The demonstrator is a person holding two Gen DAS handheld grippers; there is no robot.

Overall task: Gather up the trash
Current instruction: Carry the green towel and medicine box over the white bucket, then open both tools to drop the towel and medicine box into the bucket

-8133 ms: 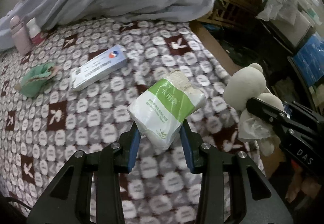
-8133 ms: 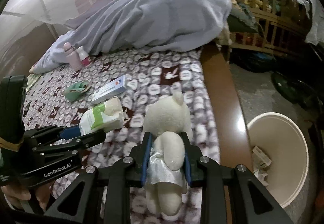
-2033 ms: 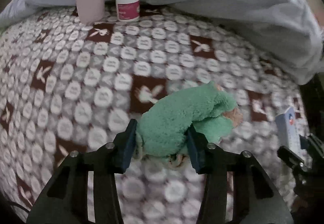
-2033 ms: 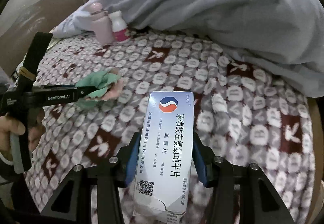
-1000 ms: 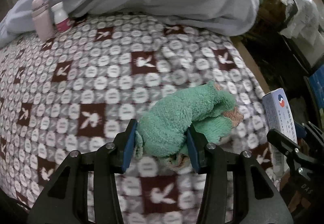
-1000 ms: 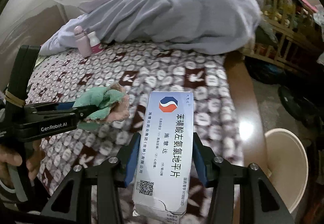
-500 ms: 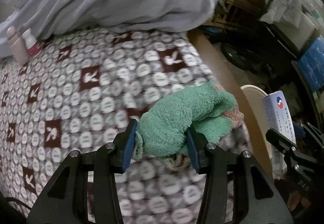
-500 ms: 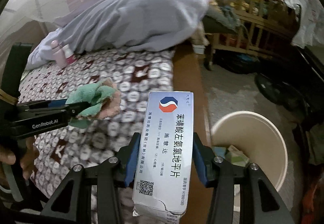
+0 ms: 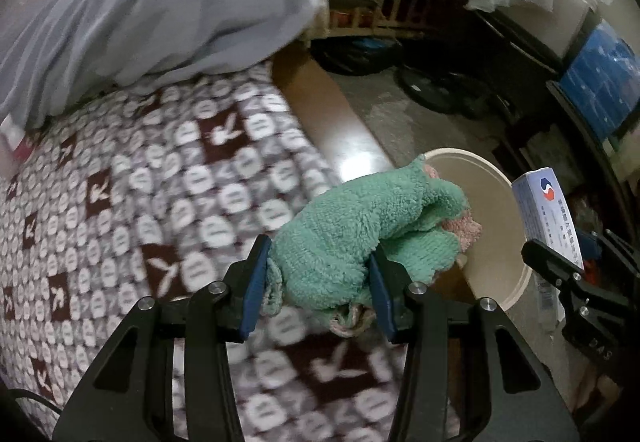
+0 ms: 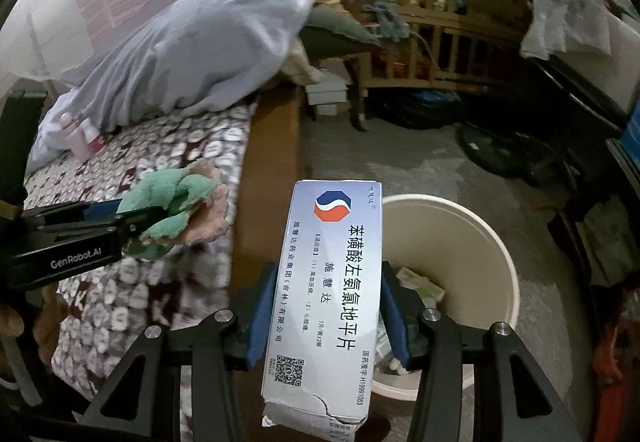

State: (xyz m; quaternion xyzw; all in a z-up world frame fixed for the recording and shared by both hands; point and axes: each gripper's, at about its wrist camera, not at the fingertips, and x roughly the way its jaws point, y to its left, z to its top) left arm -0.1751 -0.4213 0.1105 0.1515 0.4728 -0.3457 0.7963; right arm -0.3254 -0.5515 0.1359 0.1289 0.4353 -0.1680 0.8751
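Trash in both claws: the left gripper (image 9: 318, 284) is clamped on a fuzzy green cloth (image 9: 360, 238) with a pink edge, its blue pads pressing the bundle from either side. The right gripper (image 10: 324, 316) is clamped on a white medicine box (image 10: 328, 298), held upright, its bottom flap torn. Both items hang above the wooden bed edge (image 10: 268, 178), beside a cream bin (image 10: 480, 242) that stands on the floor and holds some packaging. The bed carries a patterned blanket (image 9: 132, 202) and a grey-blue duvet (image 9: 168, 10). A pink bottle (image 10: 74, 136) stands by the duvet.
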